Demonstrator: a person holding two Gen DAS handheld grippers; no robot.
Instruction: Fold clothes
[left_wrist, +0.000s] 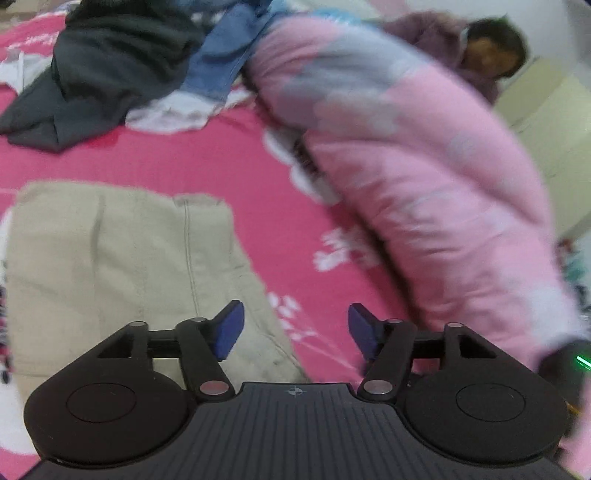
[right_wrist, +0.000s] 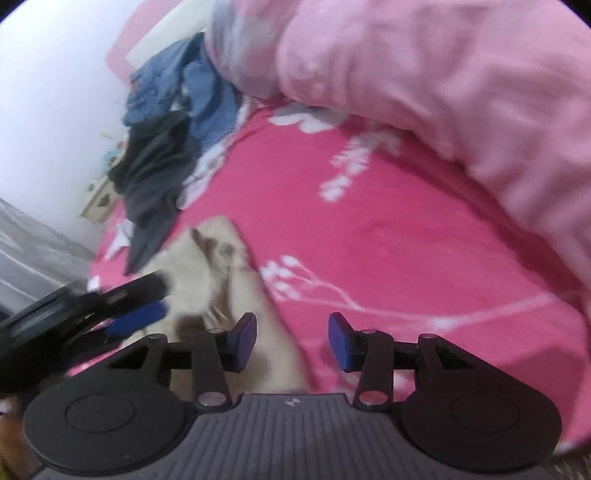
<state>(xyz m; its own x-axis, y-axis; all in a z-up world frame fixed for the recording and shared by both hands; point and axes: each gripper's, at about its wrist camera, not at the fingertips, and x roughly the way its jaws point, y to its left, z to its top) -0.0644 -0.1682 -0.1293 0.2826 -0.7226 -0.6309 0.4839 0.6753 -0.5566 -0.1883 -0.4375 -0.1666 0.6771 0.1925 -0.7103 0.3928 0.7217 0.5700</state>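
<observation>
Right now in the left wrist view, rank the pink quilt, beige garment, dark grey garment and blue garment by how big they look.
1. pink quilt
2. beige garment, though nearness to the camera inflates it
3. dark grey garment
4. blue garment, partly hidden behind the others

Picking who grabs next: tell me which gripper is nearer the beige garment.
Left. The left gripper hangs over the beige garment, open; the right gripper hangs at its edge, mostly over the pink sheet.
</observation>
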